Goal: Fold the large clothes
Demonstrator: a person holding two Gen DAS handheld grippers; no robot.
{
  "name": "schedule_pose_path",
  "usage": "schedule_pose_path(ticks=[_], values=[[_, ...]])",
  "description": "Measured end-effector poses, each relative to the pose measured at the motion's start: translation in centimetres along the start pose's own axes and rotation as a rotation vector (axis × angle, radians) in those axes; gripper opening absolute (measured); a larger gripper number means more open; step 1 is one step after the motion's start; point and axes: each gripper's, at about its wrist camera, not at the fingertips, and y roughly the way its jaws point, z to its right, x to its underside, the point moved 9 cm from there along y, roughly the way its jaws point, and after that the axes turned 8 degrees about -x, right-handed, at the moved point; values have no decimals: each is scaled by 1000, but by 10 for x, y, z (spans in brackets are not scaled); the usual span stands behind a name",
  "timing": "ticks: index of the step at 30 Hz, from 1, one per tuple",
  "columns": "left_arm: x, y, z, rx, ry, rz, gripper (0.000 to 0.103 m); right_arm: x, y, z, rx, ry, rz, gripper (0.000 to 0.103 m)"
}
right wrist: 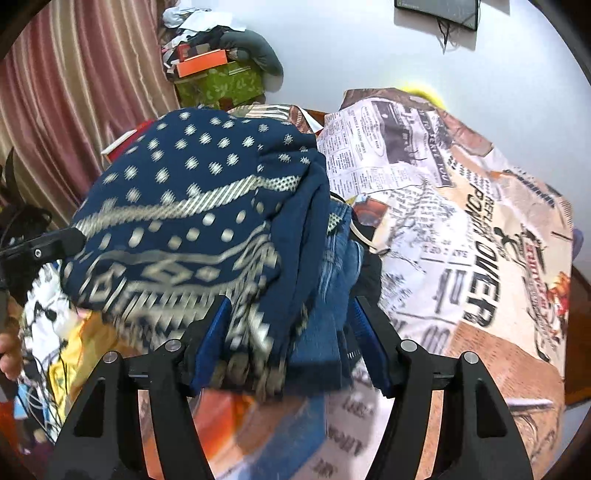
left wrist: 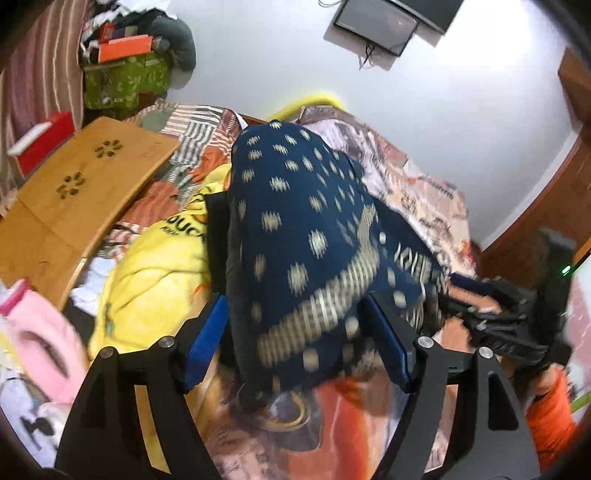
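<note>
Navy patterned garment (left wrist: 295, 229) sits bunched in a mound on the bed, on top of a folded stack; in the left wrist view its long axis runs from the near jaws away toward the wall, cream dots over the top, striped border band across the near end; in the right wrist view same garment (right wrist: 192, 221) lies over folded denim (right wrist: 336, 258), border edge hanging toward the camera.

Left gripper (left wrist: 295, 343): jaws spread wide, blue pads flank the near end of the mound; cloth sits between them, pads not visibly pressing; released. Right gripper (right wrist: 291, 347): jaws parted, garment edge and denim between the pads; left pad looks to touch the cloth, no clear pinch; reads as released. Right gripper also shows at the right edge of the left wrist view (left wrist: 513, 317), beside the mound.

Surroundings, left to right: striped curtain (left wrist: 37, 74); wooden lap tabletop (left wrist: 85, 184); yellow printed cloth (left wrist: 155, 280); newspaper-print bedsheet (right wrist: 461, 229); plain white wall (left wrist: 443, 110) with a dark framed screen (left wrist: 376, 26); green box with clutter (right wrist: 221, 85) by the curtain.
</note>
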Motion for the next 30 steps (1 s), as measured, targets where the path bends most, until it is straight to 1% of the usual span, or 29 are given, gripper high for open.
schedule_pose_path(ticks=[3,6,10,12,16,17,19,20,23,26,30], values=[[0,-23,8,-43,41,36,75,-1,-19,-10,-6,6,37,62],[-3,-51,17,-48,53,95,75,-4,-50,-23,-27,4,102,62],[-7,-104,37,-64,100,207,75,-14,-102,-40,-39,-4,222,62],[-7,-131,51,-54,124,258,75,-16,-126,-48,-44,-13,277,62],[-6,-190,74,-40,156,385,75,-21,-187,-69,-58,-33,424,62],[-4,-211,81,-43,164,436,75,-20,-206,-75,-62,-35,475,62],[0,-239,90,-51,177,506,75,-16,-237,-85,-69,-37,556,62],[4,-258,97,-65,188,563,75,-13,-251,-90,-75,-39,590,62],[17,-296,111,-103,202,682,75,-4,-286,-101,-90,-45,686,62],[32,-322,121,-113,194,756,75,7,-309,-112,-101,-58,744,62],[50,-344,127,-126,173,818,76,18,-322,-123,-88,-75,784,63]])
